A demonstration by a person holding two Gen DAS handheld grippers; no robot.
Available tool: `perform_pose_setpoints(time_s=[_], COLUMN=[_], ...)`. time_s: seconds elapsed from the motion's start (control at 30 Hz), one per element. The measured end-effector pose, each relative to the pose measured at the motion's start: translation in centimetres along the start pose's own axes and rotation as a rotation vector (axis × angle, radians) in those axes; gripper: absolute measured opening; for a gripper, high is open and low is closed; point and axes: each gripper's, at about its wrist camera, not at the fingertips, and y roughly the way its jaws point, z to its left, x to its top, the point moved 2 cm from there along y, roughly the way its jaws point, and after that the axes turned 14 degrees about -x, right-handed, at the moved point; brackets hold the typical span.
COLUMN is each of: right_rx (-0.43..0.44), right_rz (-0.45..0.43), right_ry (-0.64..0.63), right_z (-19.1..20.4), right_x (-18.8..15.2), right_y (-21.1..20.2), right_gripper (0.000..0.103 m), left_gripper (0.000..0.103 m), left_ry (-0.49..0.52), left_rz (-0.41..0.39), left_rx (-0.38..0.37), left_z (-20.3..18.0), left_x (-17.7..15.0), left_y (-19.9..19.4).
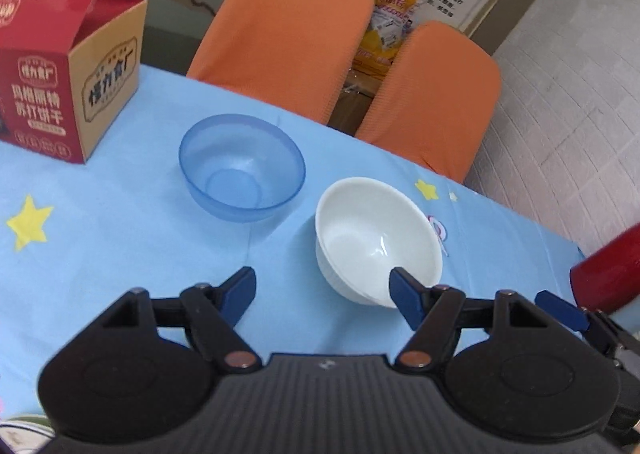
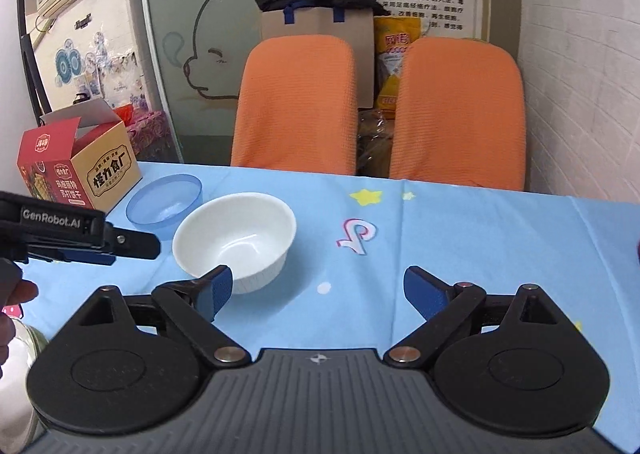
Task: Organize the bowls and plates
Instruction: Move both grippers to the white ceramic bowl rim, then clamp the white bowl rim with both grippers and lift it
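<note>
- I am holding both claws spread and empty, the left gripper [image 1: 322, 294] and the right gripper [image 2: 318, 290].
- The white bowl [image 1: 378, 240] is sitting just ahead of them; the blue plastic bowl [image 1: 242, 168] is beyond it; both are empty.
- I judge I am approaching for a grasp; next I need one rim between the fingers.
</note>
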Motion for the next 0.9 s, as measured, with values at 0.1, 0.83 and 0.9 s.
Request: perform_pose_setpoints(time_s=[0.1, 0.83, 0.9], right_rx=[0.016, 0.123, 0.114], right_rz=[0.031, 0.134, 0.123], right_ry=[-0.05, -0.182, -0.197], right_z=[1.5, 5.4, 5.4], right_x=[0.5, 0.9, 0.9], right_y=[2.5, 8.4, 8.2], right_gripper=[0.103, 0.071, 0.066], left_gripper=[0.072, 0.028, 0.003], left_ry=[-0.064, -0.119, -0.107], left_rz=[0.033, 0.084, 0.098], left_rx=[-0.003, -0.002, 0.017], left_z=[0.5, 1.6, 1.6], left_x=[0.4, 1.3, 1.3], left_y=[2.0, 6.4, 6.8])
